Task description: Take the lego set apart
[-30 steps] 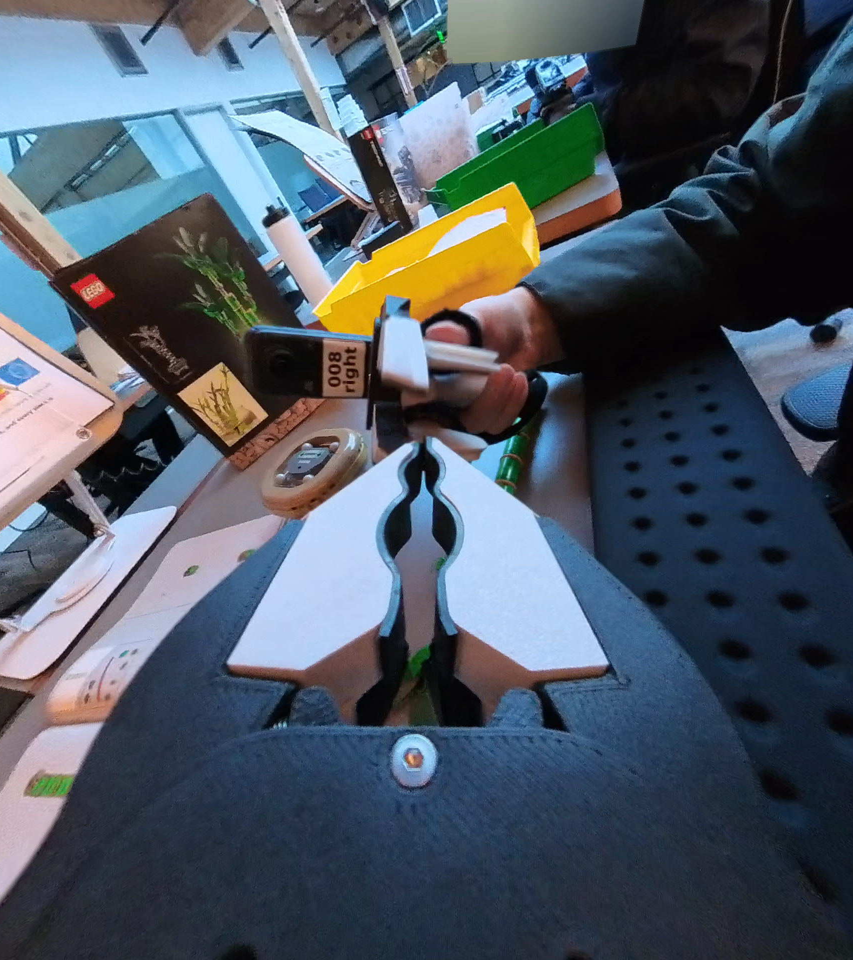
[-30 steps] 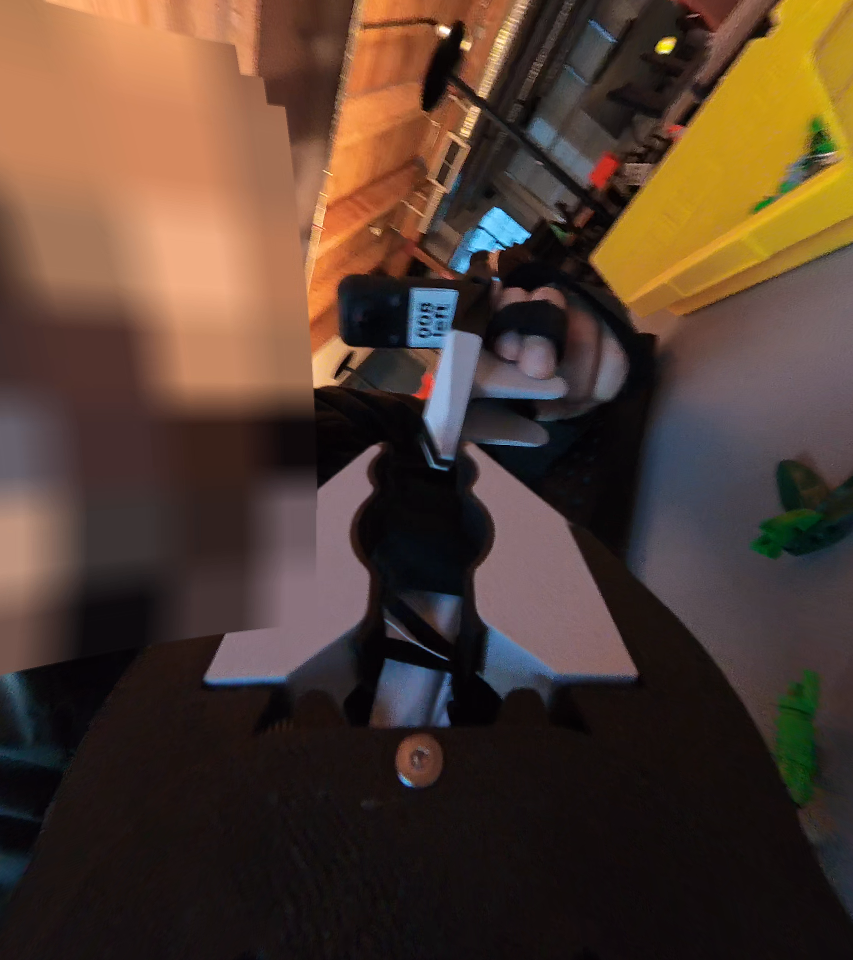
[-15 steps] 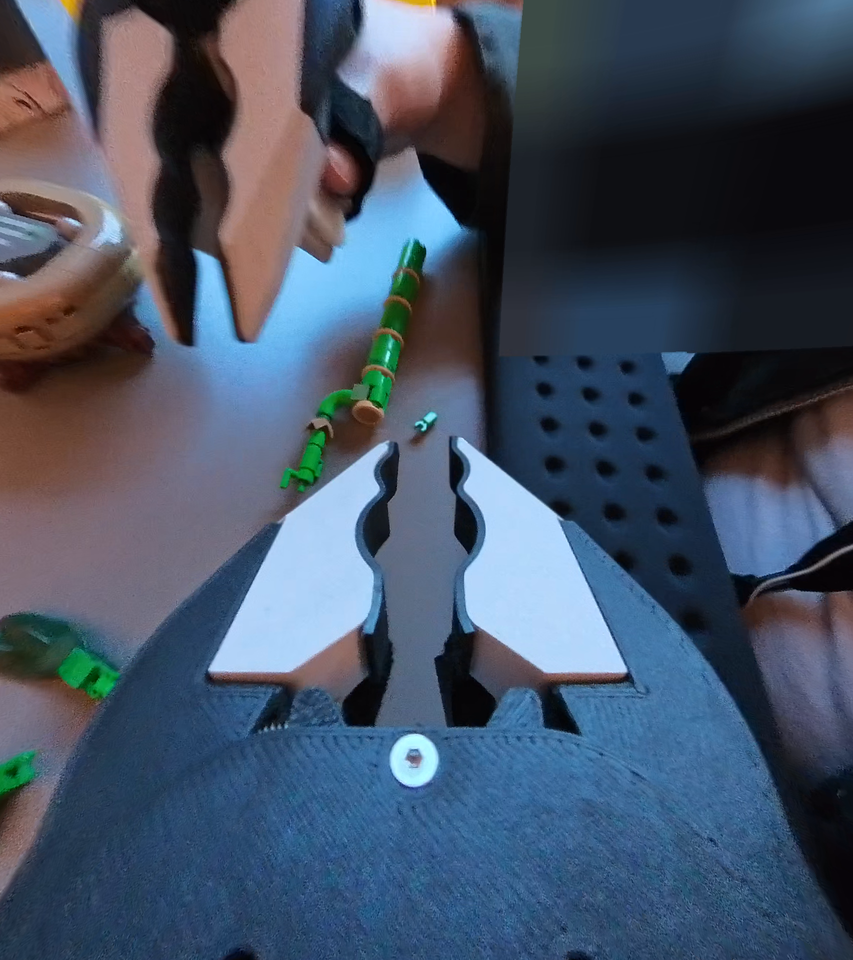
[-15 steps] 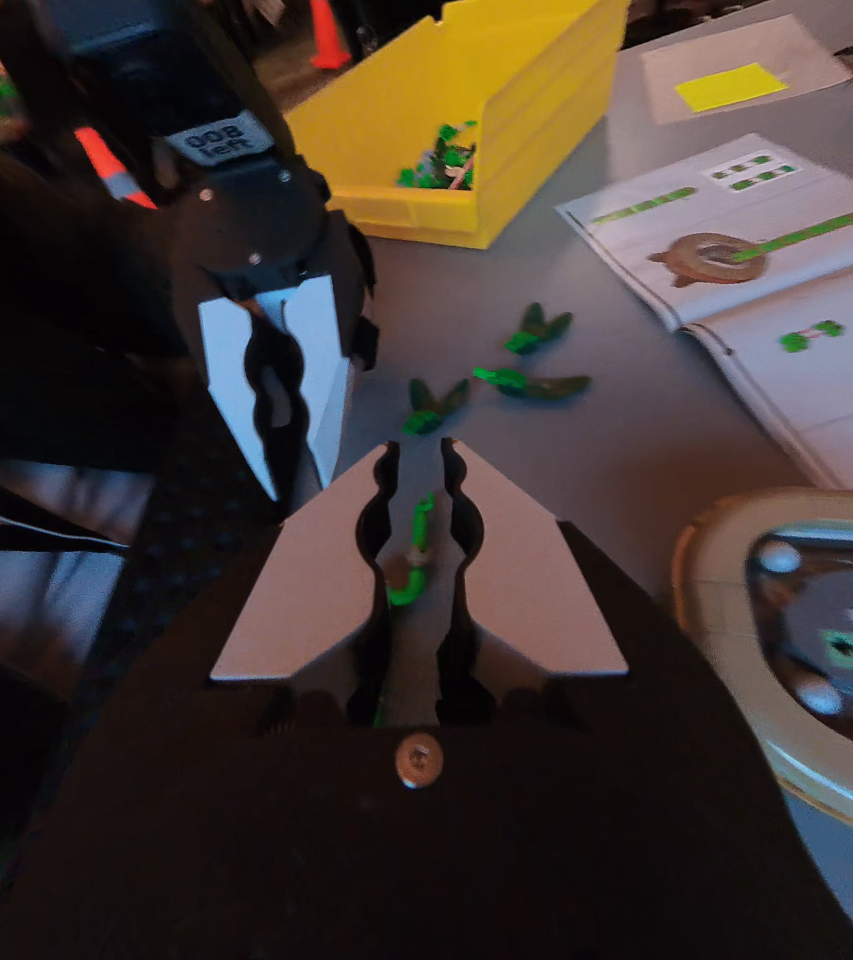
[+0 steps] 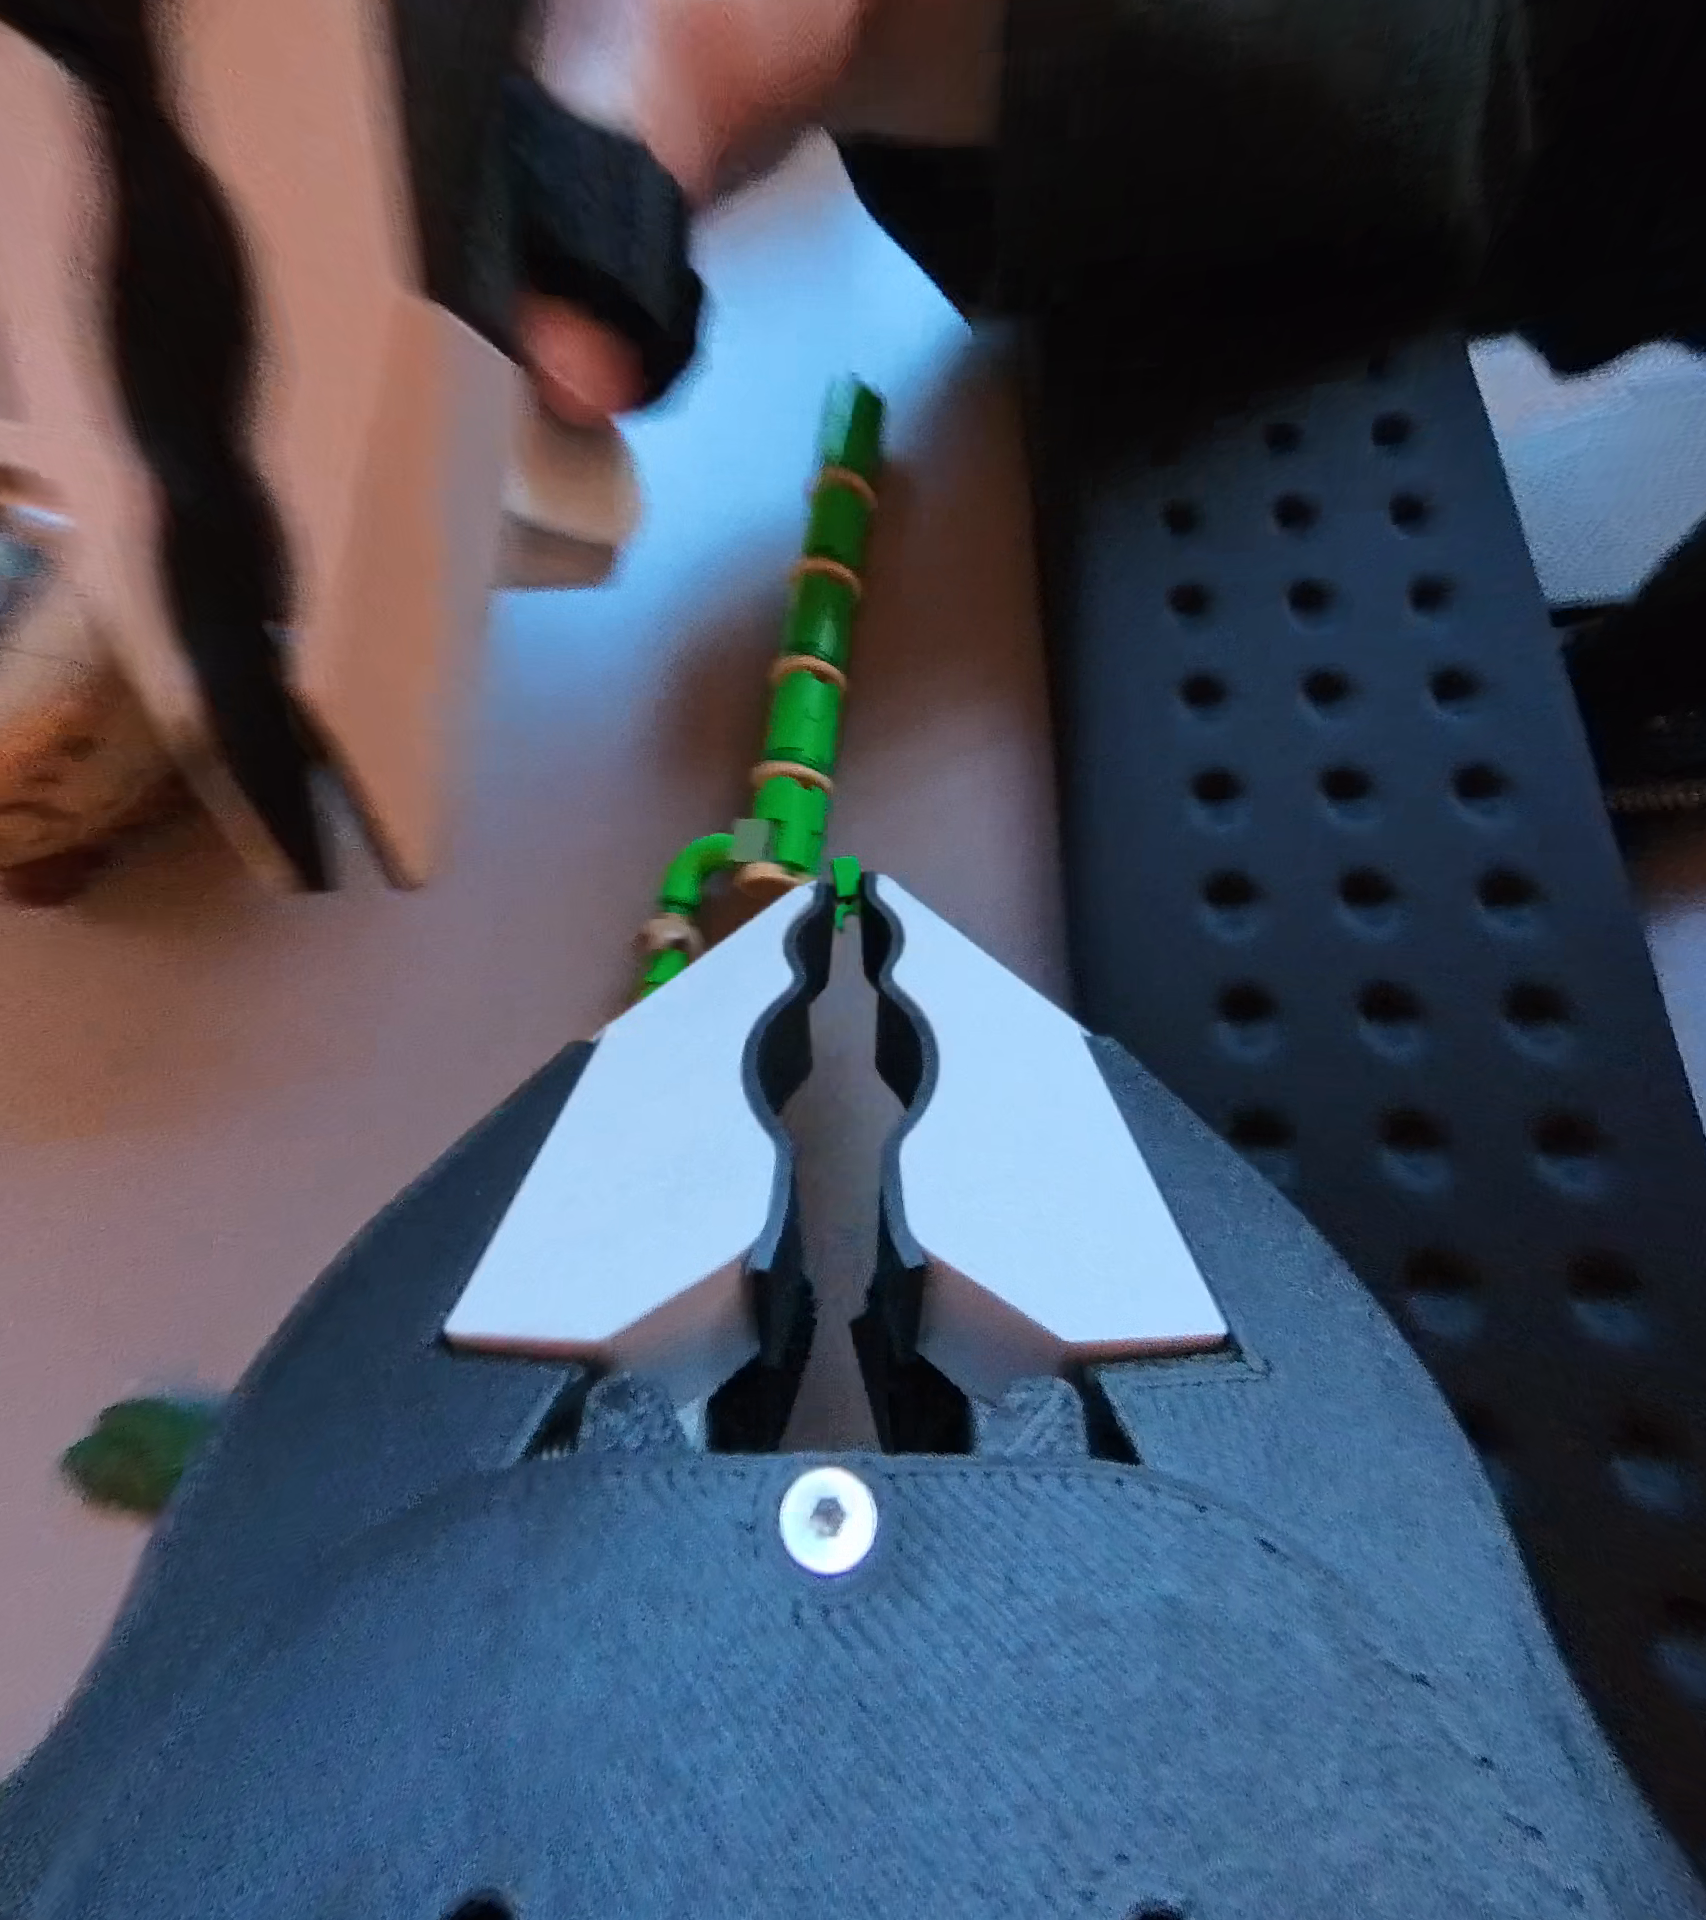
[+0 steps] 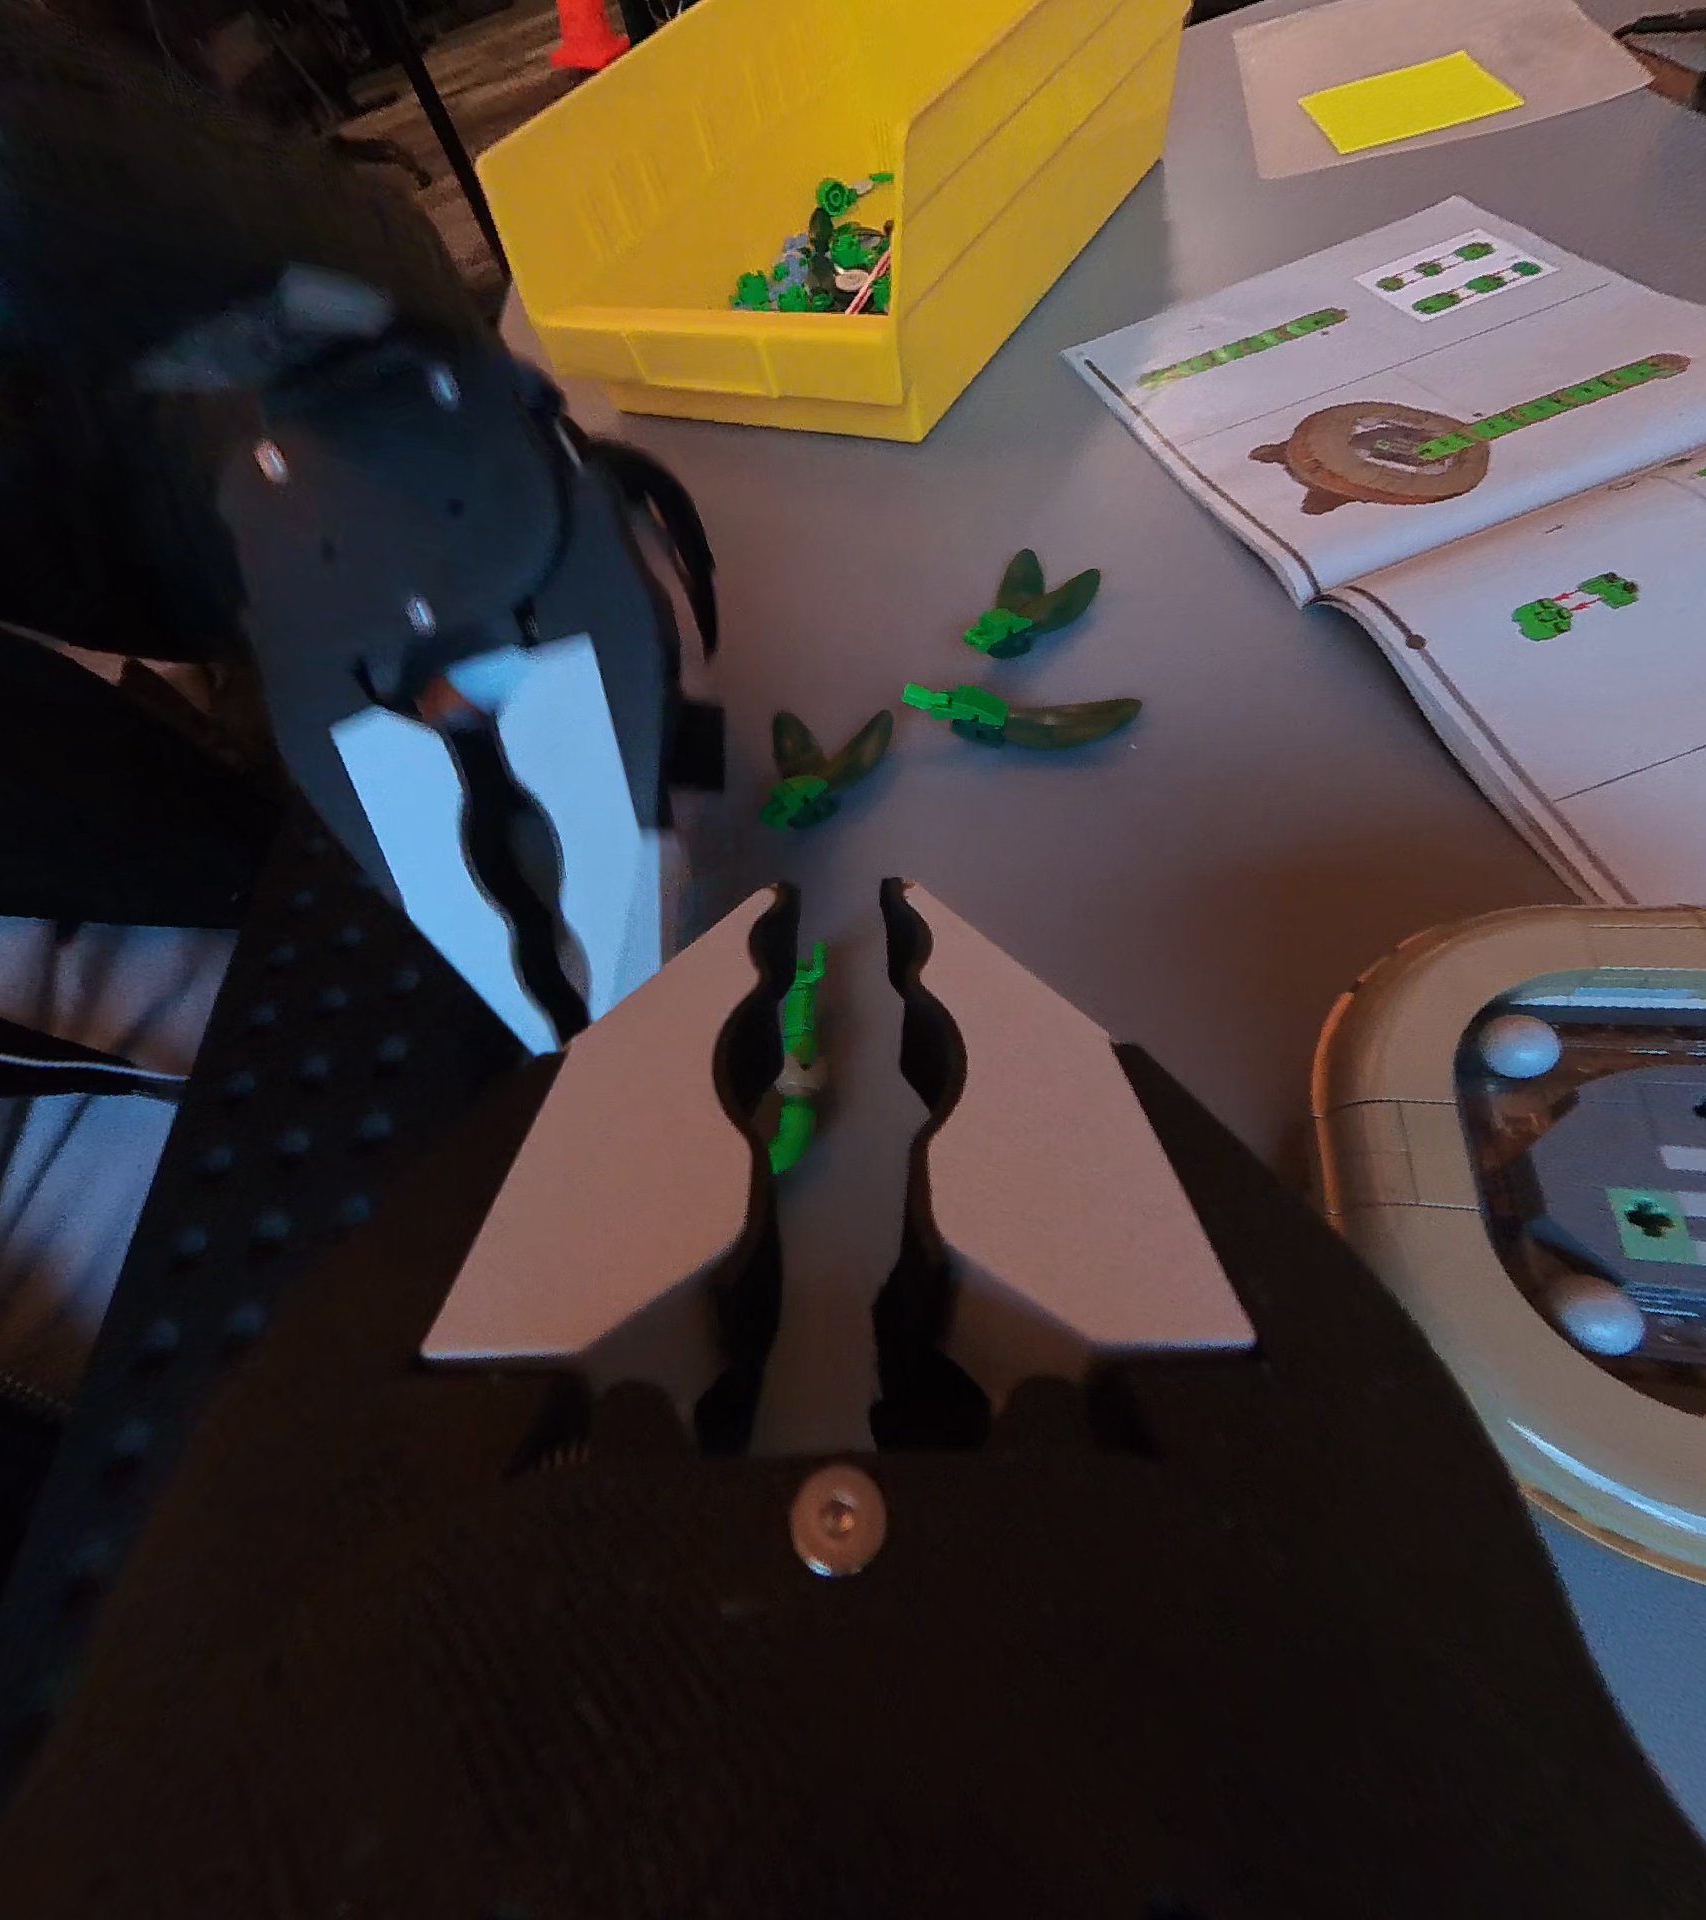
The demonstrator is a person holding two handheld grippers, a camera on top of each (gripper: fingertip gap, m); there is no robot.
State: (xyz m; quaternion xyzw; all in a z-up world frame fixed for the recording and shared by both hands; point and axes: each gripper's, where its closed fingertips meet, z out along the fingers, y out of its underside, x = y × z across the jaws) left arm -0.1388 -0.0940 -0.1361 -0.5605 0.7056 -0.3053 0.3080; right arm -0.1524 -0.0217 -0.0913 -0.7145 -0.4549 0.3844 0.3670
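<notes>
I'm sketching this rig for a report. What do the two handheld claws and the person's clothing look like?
Both claws look alike. The left claw and right claw each have a dark, ribbed printed body, a silver screw at the centre, and two pointed fingers with flat white tops and wavy black inner edges. The person wears a dark sleeve.

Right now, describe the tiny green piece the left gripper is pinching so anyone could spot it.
Start at the grey table, then the long green bamboo stalk with tan rings. Just past its lower end, the left gripper tips pinch a tiny green peg, far smaller than the stalk and ringless.
</notes>
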